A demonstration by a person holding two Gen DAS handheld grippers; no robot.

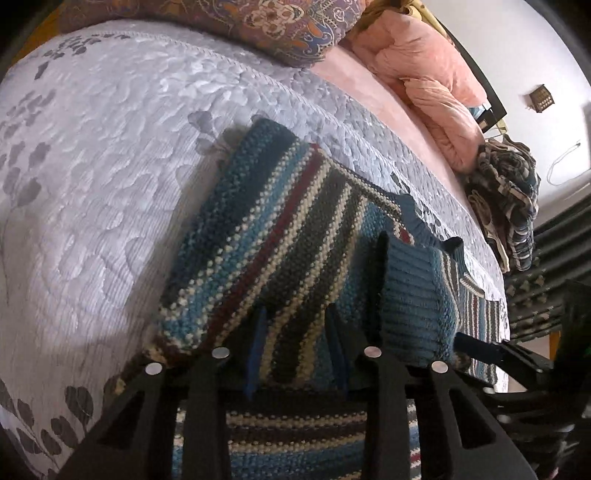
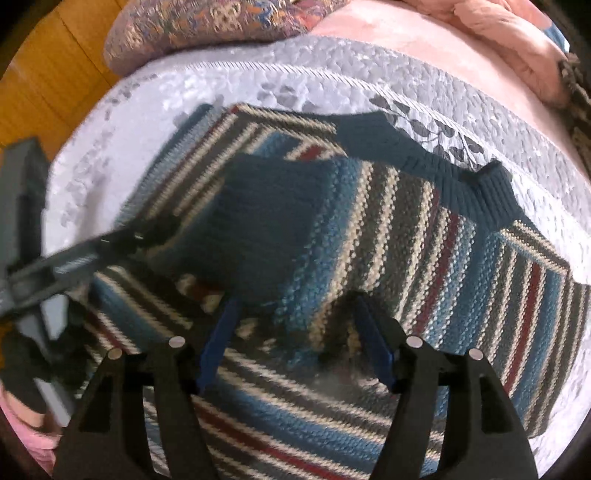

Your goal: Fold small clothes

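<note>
On the bed, far left: I see the pale lilac quilted bedspread with grey leaf print [image 1: 92, 166], bare on this side, with a paisley-patterned cushion [image 1: 280, 26] at its far edge.
Left hand-held gripper: my left hand-held gripper [image 1: 297, 347] is clenched on a raised fold of the striped blue, cream and maroon knitted sweater [image 1: 266, 240]; the blue pads [image 1: 258, 343] sit close together with knit between them.
Sweater position: it lies mid-bed on the bedspread, body flat, one side lifted and draped over towards the middle, with a ribbed teal cuff [image 1: 417, 302] hanging just beside my left fingers.
Right hand-held gripper: my right hand-held gripper [image 2: 295, 332] looks released; its blue pads [image 2: 218, 332] stand well apart over the striped knit and I see nothing pinched between them. The picture is blurred, so I hold that loosely.
Collar: in the right wrist view the ribbed teal neckline [image 2: 443, 166] lies at the far edge, flat against the bedspread.
Far right: a crumpled pink duvet [image 1: 436, 74] and a heap of dark patterned clothes [image 1: 509, 192] sit well apart from the sweater.
Step in hand: I judge this to be the side or sleeve fold, part-way done.
Next move: I would carry the held edge across, lay it flat and square to the body, then let go, using the right side to pin or smooth the knit.
</note>
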